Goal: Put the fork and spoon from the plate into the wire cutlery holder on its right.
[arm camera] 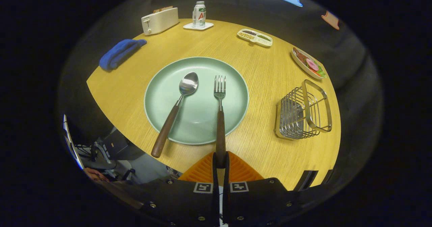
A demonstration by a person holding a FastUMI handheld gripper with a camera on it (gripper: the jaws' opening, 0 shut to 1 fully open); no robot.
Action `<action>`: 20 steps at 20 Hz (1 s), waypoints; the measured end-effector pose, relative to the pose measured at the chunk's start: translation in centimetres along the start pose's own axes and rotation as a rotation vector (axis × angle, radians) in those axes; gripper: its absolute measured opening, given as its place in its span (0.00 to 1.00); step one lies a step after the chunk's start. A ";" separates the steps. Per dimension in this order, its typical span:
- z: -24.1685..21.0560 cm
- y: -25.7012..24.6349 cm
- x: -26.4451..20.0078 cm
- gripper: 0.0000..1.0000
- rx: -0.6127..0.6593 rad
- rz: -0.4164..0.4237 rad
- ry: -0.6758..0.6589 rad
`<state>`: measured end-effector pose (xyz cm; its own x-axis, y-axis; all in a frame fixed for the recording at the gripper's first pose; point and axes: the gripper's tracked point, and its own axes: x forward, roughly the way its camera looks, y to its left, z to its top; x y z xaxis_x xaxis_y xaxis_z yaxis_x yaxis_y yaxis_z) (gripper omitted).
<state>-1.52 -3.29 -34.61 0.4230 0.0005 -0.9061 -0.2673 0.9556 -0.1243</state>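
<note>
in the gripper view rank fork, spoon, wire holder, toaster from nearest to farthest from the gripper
1. Fork: handle end pinched between the gripper's fingers.
2. Spoon: just left of the fork, on the plate.
3. Wire holder: ahead, off to the right.
4. Toaster: far edge of the table, left.

Place: staged dining booth
Signs: wooden table (270, 71) set with toaster (159, 20), plate (196, 100), black cloth wall (351, 51) behind
</note>
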 end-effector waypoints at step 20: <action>1.5 -5.6 -13.3 0.04 -0.078 0.079 0.128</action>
<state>-4.32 -8.20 -21.27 0.2859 0.0321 -0.9577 -0.3640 0.9282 -0.0776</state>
